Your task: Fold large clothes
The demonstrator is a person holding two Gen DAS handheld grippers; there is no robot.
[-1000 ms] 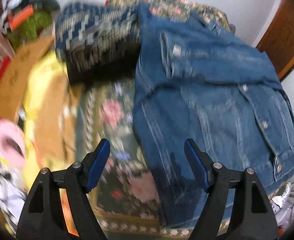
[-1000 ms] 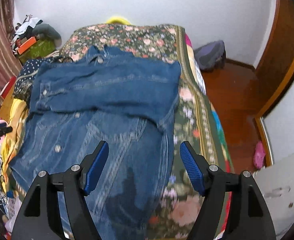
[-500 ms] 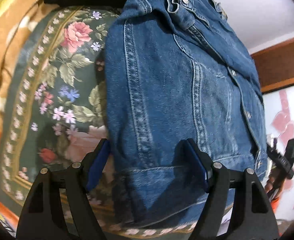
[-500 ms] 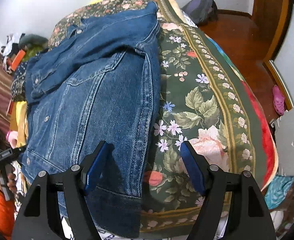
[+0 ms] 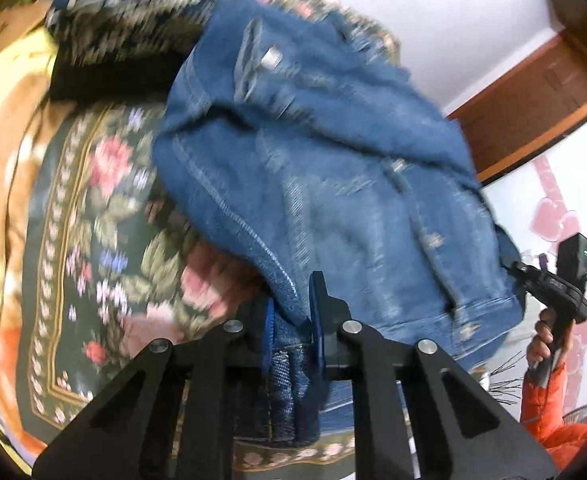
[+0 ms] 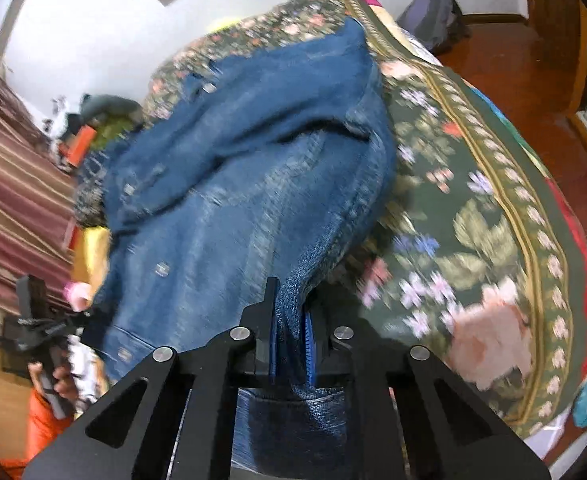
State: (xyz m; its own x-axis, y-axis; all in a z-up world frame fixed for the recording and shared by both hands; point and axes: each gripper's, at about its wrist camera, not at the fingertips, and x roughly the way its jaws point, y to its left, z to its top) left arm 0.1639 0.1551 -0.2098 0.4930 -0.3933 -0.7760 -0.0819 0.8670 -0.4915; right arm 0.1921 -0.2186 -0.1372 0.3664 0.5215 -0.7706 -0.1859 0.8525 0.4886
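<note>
Gripping the denim jacket (image 5: 333, 184) hem, both fingers clamped at six o'clock; sleeves folded, bottom fold over the bed (image 6: 473, 200) remains.

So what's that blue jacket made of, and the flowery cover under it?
The jacket looks like denim: faded blue cloth with pale stitched seams and metal buttons, matte and stiff-looking. Both the left gripper and the right gripper are clamped on its hem. The flowery cover seems a soft woven or plush blanket, dark green with printed roses; blur leaves its weave unclear.
</note>
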